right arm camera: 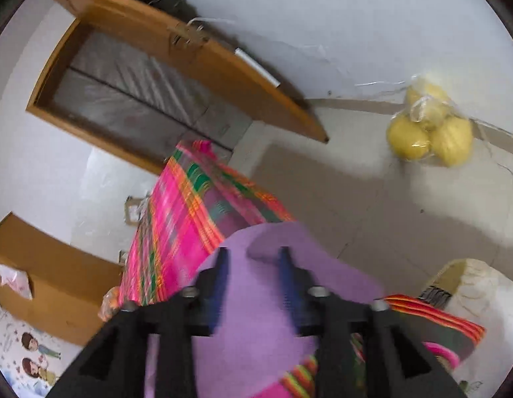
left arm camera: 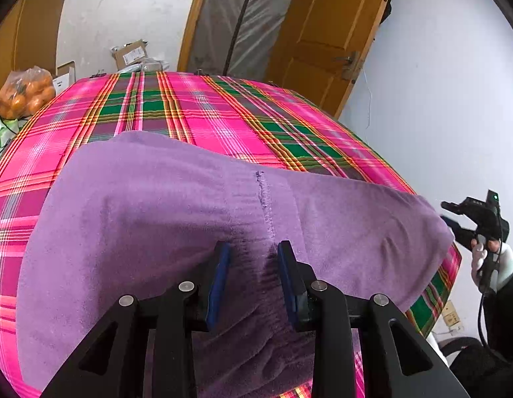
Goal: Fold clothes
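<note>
1. Left-view fingers [left arm camera: 223, 258]: partway open, set either side of a gathered ridge of the garment [left arm camera: 157, 205], right at its seam [left arm camera: 265, 199]. Pads close against the bunched cloth, seemingly pinching it, though firm pressure cannot be confirmed.
2. Same view, garment: purple, fleecy, spread over the near half of the plaid cloth [left arm camera: 197, 112], one rounded end hanging past the cloth's right edge.
3. Same view, right of the garment's hanging end: right gripper [left arm camera: 455, 215] in a gloved hand [left arm camera: 491, 262], off the cloth and clear of the fabric.
4. Right-view fingers [right arm camera: 288, 272]: well apart, nothing clamped between them. Frame blurred; garment [right arm camera: 256, 315] lying below and beyond the tips, contact not discernible.
5. Same view, beyond the garment: plaid cloth [right arm camera: 177, 225] running away to the left, bare floor to the right.
6. Handling, as a judgement: soft, light, limp; no stiffness, so likely to sag and crease wherever unsupported. Fleece surface probably grippy rather than slippery, not fragile.
7. Best hold, judged: seam or stitched edge, where layers are thick; second hold likely on the overhanging end for a clean fold.
</note>
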